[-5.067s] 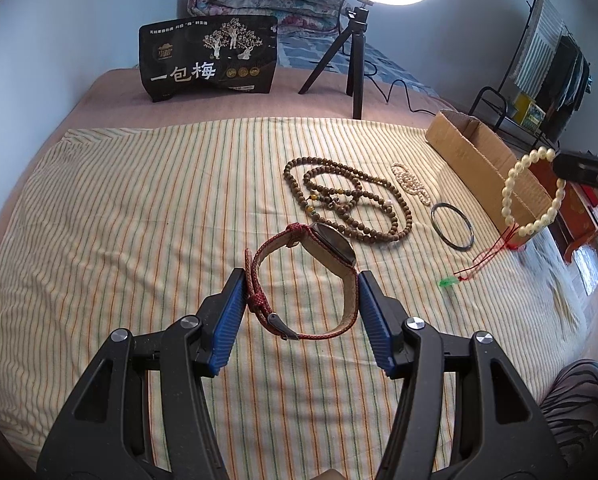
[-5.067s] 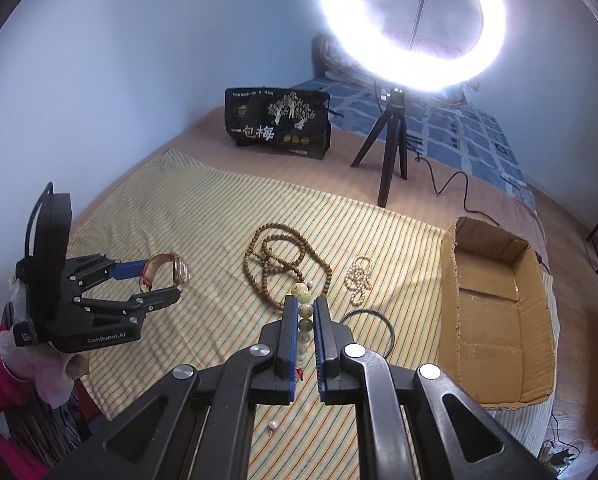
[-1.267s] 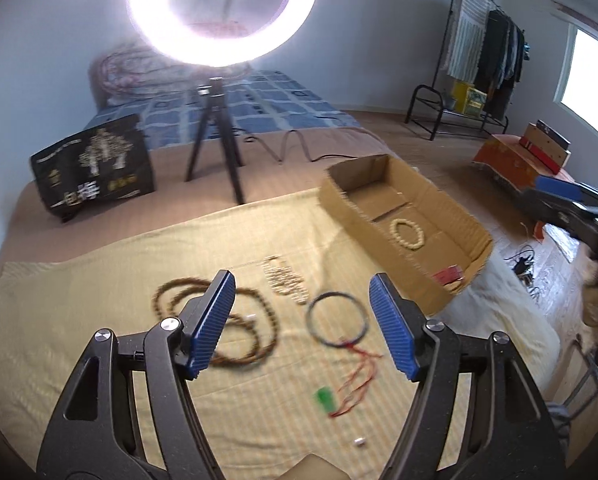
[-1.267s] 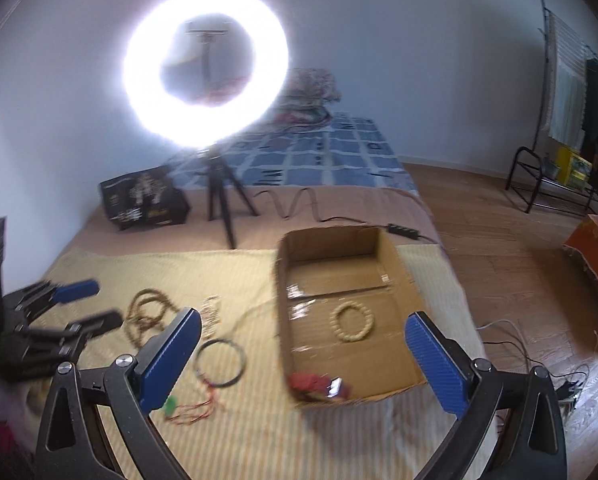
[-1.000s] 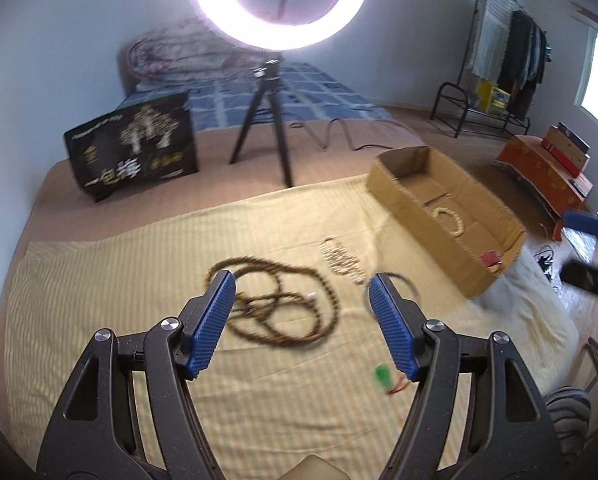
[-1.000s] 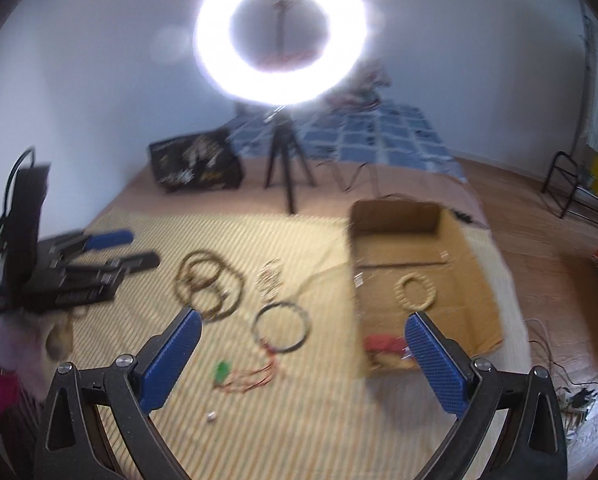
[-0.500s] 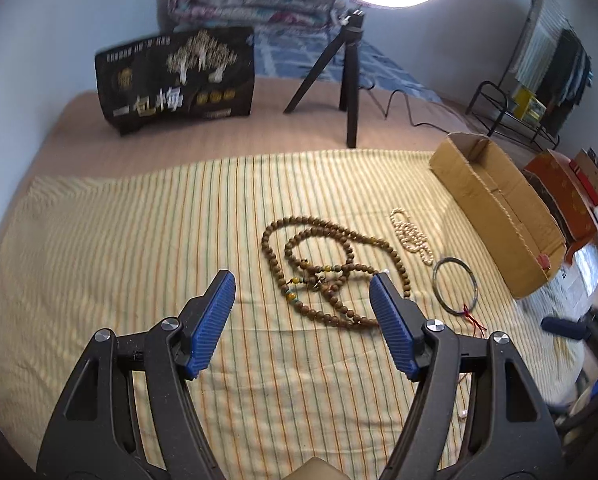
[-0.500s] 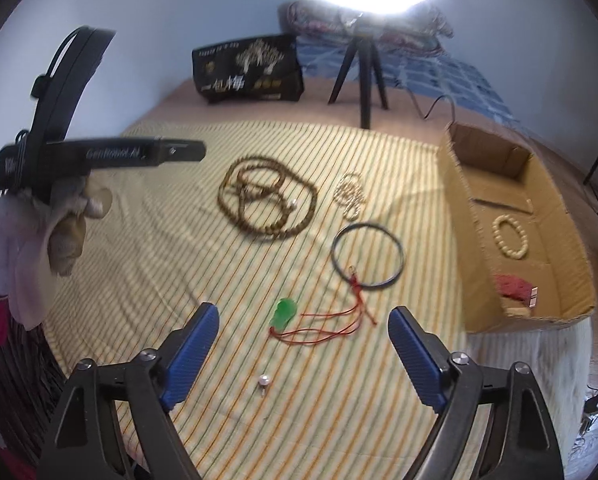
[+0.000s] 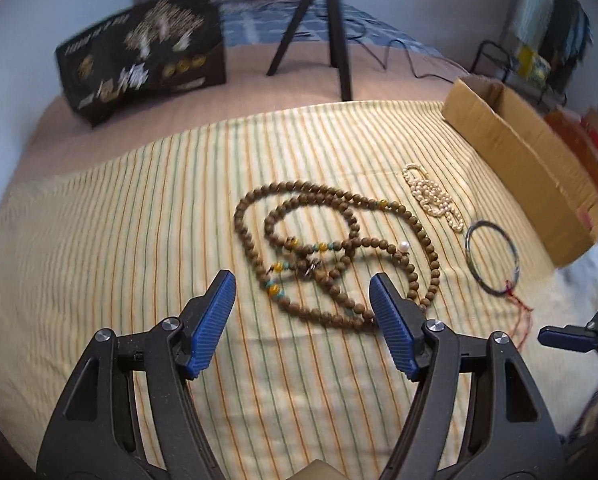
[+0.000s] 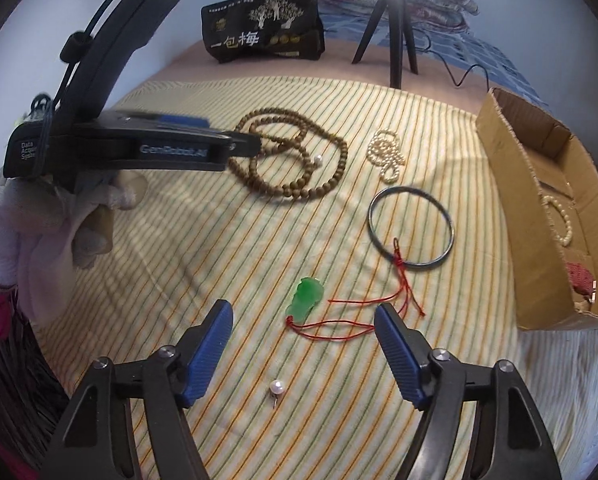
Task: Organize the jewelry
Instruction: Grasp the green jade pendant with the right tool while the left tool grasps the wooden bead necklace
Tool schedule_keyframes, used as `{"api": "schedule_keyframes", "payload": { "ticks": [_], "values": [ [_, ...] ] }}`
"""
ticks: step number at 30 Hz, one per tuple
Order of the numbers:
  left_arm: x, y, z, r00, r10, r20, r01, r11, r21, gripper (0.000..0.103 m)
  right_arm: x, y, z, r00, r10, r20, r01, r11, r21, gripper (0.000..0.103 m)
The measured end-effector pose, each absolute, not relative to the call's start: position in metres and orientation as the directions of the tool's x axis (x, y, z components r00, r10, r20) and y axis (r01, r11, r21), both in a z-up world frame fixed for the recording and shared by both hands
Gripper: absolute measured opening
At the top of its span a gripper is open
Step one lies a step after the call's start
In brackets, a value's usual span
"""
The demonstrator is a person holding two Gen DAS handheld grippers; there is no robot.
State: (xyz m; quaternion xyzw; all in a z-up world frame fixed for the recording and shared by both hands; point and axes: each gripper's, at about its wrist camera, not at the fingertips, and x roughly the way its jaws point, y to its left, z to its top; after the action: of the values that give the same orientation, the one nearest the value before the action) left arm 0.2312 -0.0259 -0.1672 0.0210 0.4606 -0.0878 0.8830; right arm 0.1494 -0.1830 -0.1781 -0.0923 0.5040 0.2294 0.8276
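Observation:
My left gripper (image 9: 302, 276) hangs open just above the long brown bead necklace (image 9: 255, 248), whose near loops lie between its blue fingertips. My right gripper (image 10: 303, 306) is low over the striped cloth and its jaws are closing. The green pendant (image 10: 305, 296) on its red cord lies between and just beyond the pads, untouched. A pearl stud (image 10: 277, 386) sits nearer the camera. A dark bangle (image 10: 373, 224) and a pearl strand (image 10: 387, 152) lie farther right. The cardboard box (image 10: 539, 152) holds a cream bead bracelet (image 10: 559, 220) and a red watch (image 10: 579, 276).
A gloved hand (image 10: 59, 220) holds the left gripper at the left of the right wrist view. A black printed bag (image 9: 139, 64) and a tripod (image 9: 339, 40) stand behind the cloth. The box (image 9: 519, 160) lies along the cloth's right edge.
Both grippers have dropped toward the cloth and tilted down. The right jaws have narrowed around the green pendant. The watch and cream bracelet held earlier now lie in the box.

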Motion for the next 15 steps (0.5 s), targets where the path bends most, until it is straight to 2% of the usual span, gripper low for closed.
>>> {"api": "schedule_keyframes", "payload": {
  "ticks": [4, 9, 15],
  "values": [
    [0.238, -0.045, -0.167, 0.570, -0.114, -0.814, 0.277, 0.959, 0.059, 0.071, 0.152, -0.184, -0.184, 0.371, 0.294, -0.881, -0.469, 0.878, 0.096, 0.072],
    [0.255, -0.056, -0.179, 0.531, -0.073, -0.844, 0.309, 0.945, 0.112, 0.071, 0.157, -0.186, -0.191, 0.353, 0.301, -0.886, -0.459, 0.881, 0.116, 0.069],
    [0.267, -0.047, -0.190, 0.492, -0.061, -0.869, 0.290, 0.952, 0.098, 0.071, 0.158, -0.183, -0.195, 0.344, 0.298, -0.890, -0.473, 0.874, 0.110, 0.069]
  ]
}}
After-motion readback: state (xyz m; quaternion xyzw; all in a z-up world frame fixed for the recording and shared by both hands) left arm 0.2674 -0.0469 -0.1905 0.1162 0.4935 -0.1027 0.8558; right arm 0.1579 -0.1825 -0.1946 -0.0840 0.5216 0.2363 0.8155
